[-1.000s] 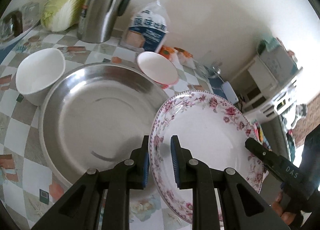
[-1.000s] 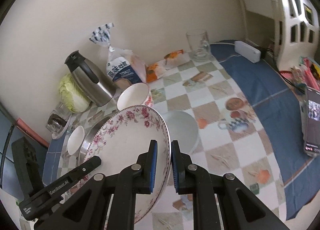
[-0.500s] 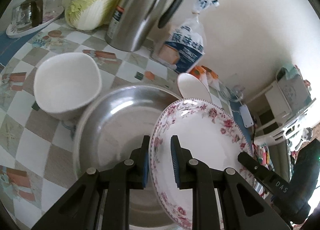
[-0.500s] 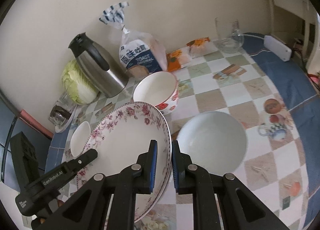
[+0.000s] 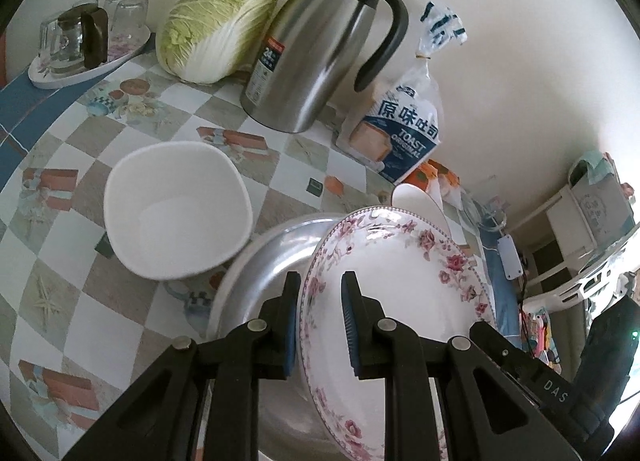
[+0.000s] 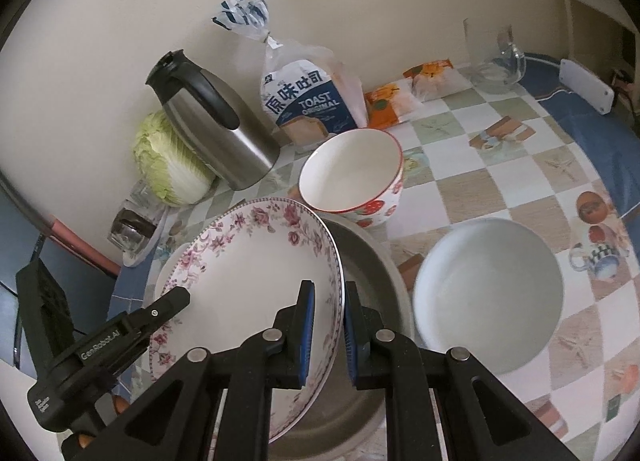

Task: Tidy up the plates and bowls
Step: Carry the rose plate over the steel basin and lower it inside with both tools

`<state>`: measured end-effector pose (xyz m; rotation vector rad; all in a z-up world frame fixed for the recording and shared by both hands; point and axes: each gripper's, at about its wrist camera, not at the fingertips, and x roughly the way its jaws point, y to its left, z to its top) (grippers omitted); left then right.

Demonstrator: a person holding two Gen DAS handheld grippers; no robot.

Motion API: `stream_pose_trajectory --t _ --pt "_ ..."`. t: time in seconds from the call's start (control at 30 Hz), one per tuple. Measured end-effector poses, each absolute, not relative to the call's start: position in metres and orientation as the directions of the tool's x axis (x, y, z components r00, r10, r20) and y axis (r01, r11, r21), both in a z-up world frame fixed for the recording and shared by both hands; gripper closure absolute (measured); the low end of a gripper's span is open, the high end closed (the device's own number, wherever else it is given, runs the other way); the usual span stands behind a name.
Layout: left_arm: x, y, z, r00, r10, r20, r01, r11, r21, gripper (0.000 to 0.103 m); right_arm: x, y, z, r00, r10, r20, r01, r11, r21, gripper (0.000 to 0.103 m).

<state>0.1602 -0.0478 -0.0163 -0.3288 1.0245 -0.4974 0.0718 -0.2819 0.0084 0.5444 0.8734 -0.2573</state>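
Right now I have both grippers clamped on the floral plate (image 5: 404, 301) — my left gripper (image 5: 320, 321) pinches its left rim, my right gripper (image 6: 329, 325) its right rim, jaws narrow on the edge. The plate hangs tilted over the steel basin (image 6: 368, 261) on the checked tablecloth (image 5: 60, 261).

Going left to right in the left wrist view: a tray of upturned glasses (image 5: 80, 41), a napa cabbage (image 5: 216, 17), a steel thermos jug (image 5: 320, 49) with a small label starting "24", then a bread bag (image 5: 404, 129) reading "TOAST ORIGINAL" under Chinese characters. A white squarish bowl (image 5: 176, 213) sits just left of the basin.

From the right wrist view, the left tool's side reads "GenRobot.AI"; in the left view, the right tool's side reads "DAS". Behind the basin stands a strawberry-patterned bowl (image 6: 352, 177) — to its right a plain white bowl (image 6: 488, 293), orange snack packets (image 6: 400, 97) and a glass mug (image 6: 492, 57).
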Motion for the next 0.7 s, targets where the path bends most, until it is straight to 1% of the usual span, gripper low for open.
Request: stream_pose_trajectory --t 0.7 --pt "0.182 -0.049 -0.044 0.379 -0.5 -0.779 0.217 0.866 -0.45 0.083 0.089 -0.277 -0.017 0.558 0.008 -0.83 0.466 0.824 0.322 0.088"
